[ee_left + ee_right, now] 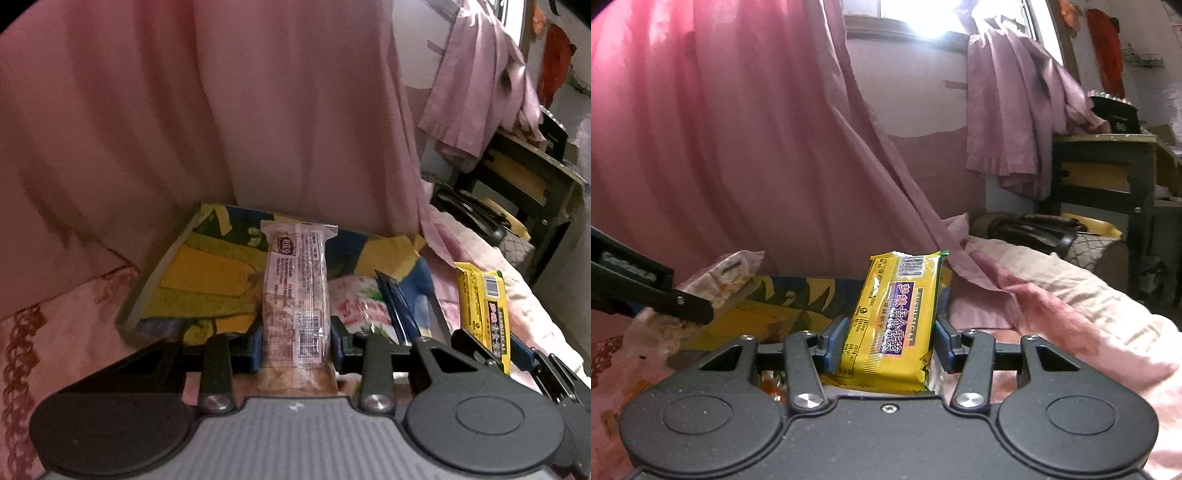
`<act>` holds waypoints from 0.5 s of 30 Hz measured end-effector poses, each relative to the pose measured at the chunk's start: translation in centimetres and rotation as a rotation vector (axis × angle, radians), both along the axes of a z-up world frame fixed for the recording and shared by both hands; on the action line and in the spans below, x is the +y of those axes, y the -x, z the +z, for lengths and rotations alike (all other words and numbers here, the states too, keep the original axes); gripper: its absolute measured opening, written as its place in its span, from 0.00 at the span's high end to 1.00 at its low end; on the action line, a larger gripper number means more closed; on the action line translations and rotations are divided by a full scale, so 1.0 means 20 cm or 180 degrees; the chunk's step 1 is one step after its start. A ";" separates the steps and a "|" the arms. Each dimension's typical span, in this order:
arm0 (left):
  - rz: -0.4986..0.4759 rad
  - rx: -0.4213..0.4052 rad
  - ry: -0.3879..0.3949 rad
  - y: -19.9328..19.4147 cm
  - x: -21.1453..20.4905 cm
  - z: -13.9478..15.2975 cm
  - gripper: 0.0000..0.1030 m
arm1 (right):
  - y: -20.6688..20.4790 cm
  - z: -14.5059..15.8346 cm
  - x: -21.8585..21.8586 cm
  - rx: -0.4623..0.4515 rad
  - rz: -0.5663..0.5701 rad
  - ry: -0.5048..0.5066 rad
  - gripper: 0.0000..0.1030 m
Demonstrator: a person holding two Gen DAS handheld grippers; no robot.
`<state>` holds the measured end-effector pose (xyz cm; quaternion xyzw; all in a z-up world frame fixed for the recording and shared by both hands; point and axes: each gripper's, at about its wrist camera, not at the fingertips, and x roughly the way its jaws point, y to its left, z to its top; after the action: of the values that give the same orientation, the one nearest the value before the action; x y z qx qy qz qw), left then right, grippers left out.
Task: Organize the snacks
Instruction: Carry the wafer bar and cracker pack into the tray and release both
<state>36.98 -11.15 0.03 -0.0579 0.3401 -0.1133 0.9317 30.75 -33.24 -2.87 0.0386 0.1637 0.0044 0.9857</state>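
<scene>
On the left, the left gripper (295, 349) has its blue-padded fingers (255, 350) closed against the sides of a clear pink snack packet (295, 295), a long, narrow wrapper with crimped ends, a round logo near the top and small printed panels and barcodes down its length. The packet stands upright between the pads, above the near edge of a shallow cardboard box (207, 280) printed in yellow, blue and green that sits on the bed (74, 332). A white and pink pouch with green print (360, 306) lies in the box just right of the held packet.

Further right, the right gripper (886, 345) has its fingers (836, 341) drawn in on a yellow snack packet (894, 325) with a purple label strip bearing white characters, a barcode at its top end and a green trim at the corner. It too is held upright, over the right part of the box.

The left wrist view alone shows the pouch inside the box and the yellow packet edge-on from the side. The right wrist view alone shows the yellow packet's full face, the window (923, 18) behind the pink curtain (720, 147), and the left gripper entering from the left edge with its packet seen from the side, blurred.
</scene>
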 end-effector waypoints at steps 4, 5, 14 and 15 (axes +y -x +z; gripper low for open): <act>0.0043 0.0004 0.0003 -0.16 -0.02 -0.06 0.63 | -0.14 -0.02 0.04 -0.0006 0.0110 0.0034 0.51; 0.0061 0.0008 0.0004 -0.20 -0.03 -0.08 0.63 | -0.19 -0.03 0.05 0.0007 0.0138 0.0026 0.51; 0.0079 0.0225 -0.0066 -0.45 -0.11 -0.25 0.63 | -0.45 -0.14 0.07 0.0317 0.0221 -0.0052 0.51; 0.0104 0.0252 -0.0057 -0.46 -0.12 -0.26 0.63 | -0.46 -0.16 0.06 0.0362 0.0207 -0.0076 0.51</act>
<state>46.11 -13.59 -5.22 -0.0596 0.3767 -0.0927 0.9197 39.92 -32.09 -6.05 0.0453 0.2206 0.0362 0.9737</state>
